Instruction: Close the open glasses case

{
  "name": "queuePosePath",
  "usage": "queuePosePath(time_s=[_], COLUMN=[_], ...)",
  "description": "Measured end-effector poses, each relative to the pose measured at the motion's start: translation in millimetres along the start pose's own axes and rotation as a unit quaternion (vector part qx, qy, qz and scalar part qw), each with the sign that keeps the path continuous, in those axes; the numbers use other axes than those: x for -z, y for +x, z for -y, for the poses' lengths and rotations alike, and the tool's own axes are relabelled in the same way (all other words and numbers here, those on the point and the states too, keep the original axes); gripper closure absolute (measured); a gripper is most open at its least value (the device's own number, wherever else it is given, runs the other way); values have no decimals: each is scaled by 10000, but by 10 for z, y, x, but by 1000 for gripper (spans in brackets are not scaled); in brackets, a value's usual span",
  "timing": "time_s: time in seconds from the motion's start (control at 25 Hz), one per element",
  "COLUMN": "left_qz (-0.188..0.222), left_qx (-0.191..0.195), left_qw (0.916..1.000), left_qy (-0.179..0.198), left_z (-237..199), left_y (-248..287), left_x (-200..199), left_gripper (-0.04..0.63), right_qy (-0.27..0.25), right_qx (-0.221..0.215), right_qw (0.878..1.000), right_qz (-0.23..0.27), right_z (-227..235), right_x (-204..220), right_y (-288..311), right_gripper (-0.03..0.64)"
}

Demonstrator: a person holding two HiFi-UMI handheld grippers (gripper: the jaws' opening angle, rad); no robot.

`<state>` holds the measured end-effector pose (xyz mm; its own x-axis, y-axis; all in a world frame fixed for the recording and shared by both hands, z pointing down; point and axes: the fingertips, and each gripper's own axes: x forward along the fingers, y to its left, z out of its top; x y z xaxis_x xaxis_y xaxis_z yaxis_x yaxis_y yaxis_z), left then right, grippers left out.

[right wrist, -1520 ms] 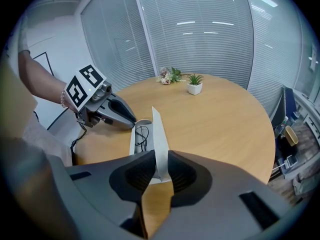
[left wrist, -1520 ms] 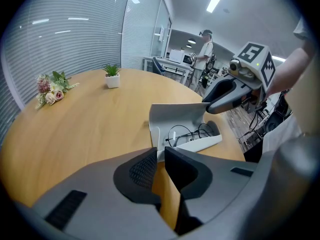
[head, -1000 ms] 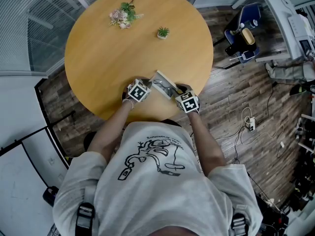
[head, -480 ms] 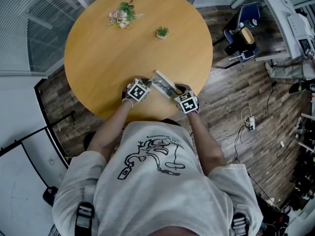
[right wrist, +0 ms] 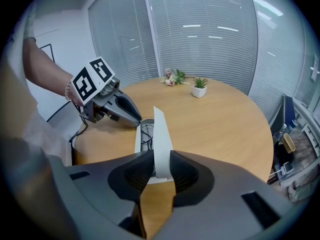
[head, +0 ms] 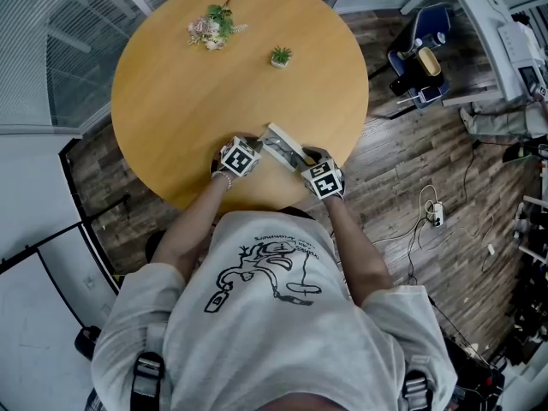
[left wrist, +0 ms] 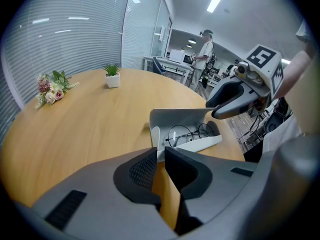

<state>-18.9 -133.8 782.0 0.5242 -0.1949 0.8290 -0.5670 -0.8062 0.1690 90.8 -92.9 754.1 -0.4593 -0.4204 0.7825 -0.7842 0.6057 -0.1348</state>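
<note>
No closing yet: our right gripper [right wrist: 160,158] has just been clamping the upright lid [right wrist: 161,134] of the glasses case [left wrist: 181,117], left gripper [left wrist: 160,153] pinching its near end.

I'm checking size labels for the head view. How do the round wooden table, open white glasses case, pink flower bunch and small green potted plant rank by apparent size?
1. round wooden table
2. open white glasses case and pink flower bunch: look about alike, so not ranked
3. small green potted plant
</note>
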Motion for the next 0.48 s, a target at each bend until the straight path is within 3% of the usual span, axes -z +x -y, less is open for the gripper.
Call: queuePosePath(time_s=[0.48], left_qz=[18], left_qx=[2], left_qw=[10000], left_qy=[-28], left_z=[-16], left_y=[32], left_x=[1], left_gripper=[529], right_qy=[-110], right_qx=[53], right_qw=[9999], right_qz=[-49], right_z=[-33], right_x=[7], right_y=[-23], right_gripper=[508])
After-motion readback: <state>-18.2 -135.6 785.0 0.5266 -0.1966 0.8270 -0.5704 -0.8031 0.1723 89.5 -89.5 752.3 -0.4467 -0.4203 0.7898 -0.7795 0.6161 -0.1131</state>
